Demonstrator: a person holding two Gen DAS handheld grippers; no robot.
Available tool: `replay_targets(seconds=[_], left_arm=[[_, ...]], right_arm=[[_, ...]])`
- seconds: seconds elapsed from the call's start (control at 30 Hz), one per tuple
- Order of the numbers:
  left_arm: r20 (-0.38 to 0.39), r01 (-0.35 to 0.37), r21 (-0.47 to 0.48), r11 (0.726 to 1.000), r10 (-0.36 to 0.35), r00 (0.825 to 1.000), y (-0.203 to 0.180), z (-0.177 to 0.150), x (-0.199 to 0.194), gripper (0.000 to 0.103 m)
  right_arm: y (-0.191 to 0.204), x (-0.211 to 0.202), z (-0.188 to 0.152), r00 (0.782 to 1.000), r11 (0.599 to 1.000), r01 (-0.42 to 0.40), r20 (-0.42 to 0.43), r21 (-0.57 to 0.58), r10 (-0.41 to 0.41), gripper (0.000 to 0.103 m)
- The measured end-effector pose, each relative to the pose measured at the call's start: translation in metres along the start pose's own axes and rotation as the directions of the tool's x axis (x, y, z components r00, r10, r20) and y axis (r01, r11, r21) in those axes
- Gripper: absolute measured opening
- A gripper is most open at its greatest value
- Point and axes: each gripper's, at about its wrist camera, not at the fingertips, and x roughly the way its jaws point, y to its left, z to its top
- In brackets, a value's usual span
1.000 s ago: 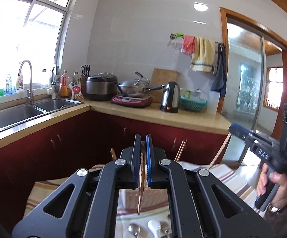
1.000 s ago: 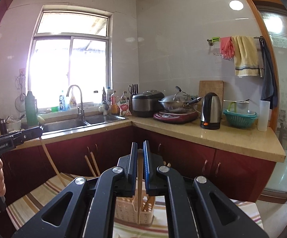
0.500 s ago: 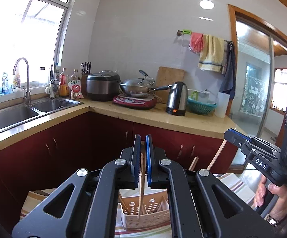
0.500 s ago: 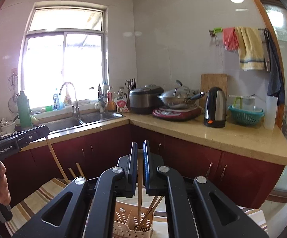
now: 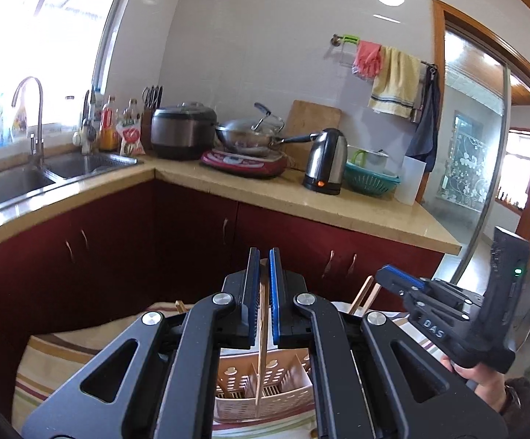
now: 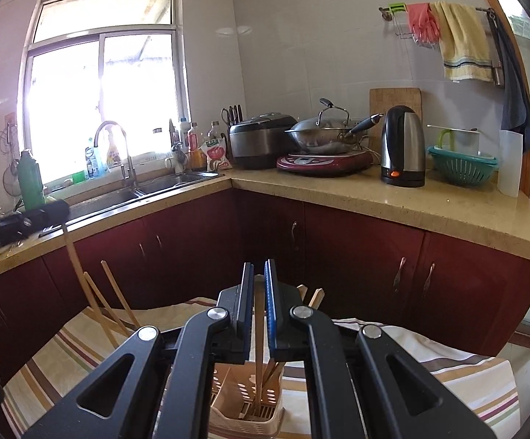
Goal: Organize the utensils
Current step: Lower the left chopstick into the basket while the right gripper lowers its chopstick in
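my left hand-held gripper (image 5: 263,294) is clamped on a single wooden chopstick (image 5: 262,344), which hangs upright with its lower tip down inside the pale perforated utensil basket (image 5: 294,376). my right hand-held gripper (image 6: 259,301) pinches another chopstick (image 6: 259,340) the same way, its tip also reaching into the basket (image 6: 228,384) among a few chopsticks already leaning there. the basket stands on a striped cloth (image 6: 447,376) covering the near surface. in the left view my right hand-held gripper shows at the right, just beside the basket. far behind, a kettle (image 6: 403,146), a wok (image 6: 323,133) and a rice cooker (image 6: 259,139) sit on the kitchen surface (image 6: 393,197), with the sink (image 6: 126,194) to the left.
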Motion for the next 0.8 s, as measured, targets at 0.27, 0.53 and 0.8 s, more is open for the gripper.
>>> replay_targets(seconds=[0.27, 0.53, 0.8], left_arm=[[0.044, 0.009, 0.046, 0.999, -0.011, 0.999, -0.013, 0.019, -0.028, 0.006], [0.076, -0.005, 0.054, 0.999, 0.001, 0.997, -0.012, 0.032, -0.037, 0.006], [0.079, -0.020, 0.044, 0.999, 0.016, 0.997, -0.005, 0.037, -0.024, 0.006]], right_arm=[[0.004, 0.001, 0.003, 1.000, 1.000, 0.008, -0.001, -0.006, -0.008, 0.007], [0.008, 0.000, 0.008, 1.000, 1.000, 0.008, 0.004, -0.019, -0.008, 0.007], [0.006, 0.005, 0.005, 1.000, 1.000, 0.014, -0.002, -0.023, -0.014, 0.007]])
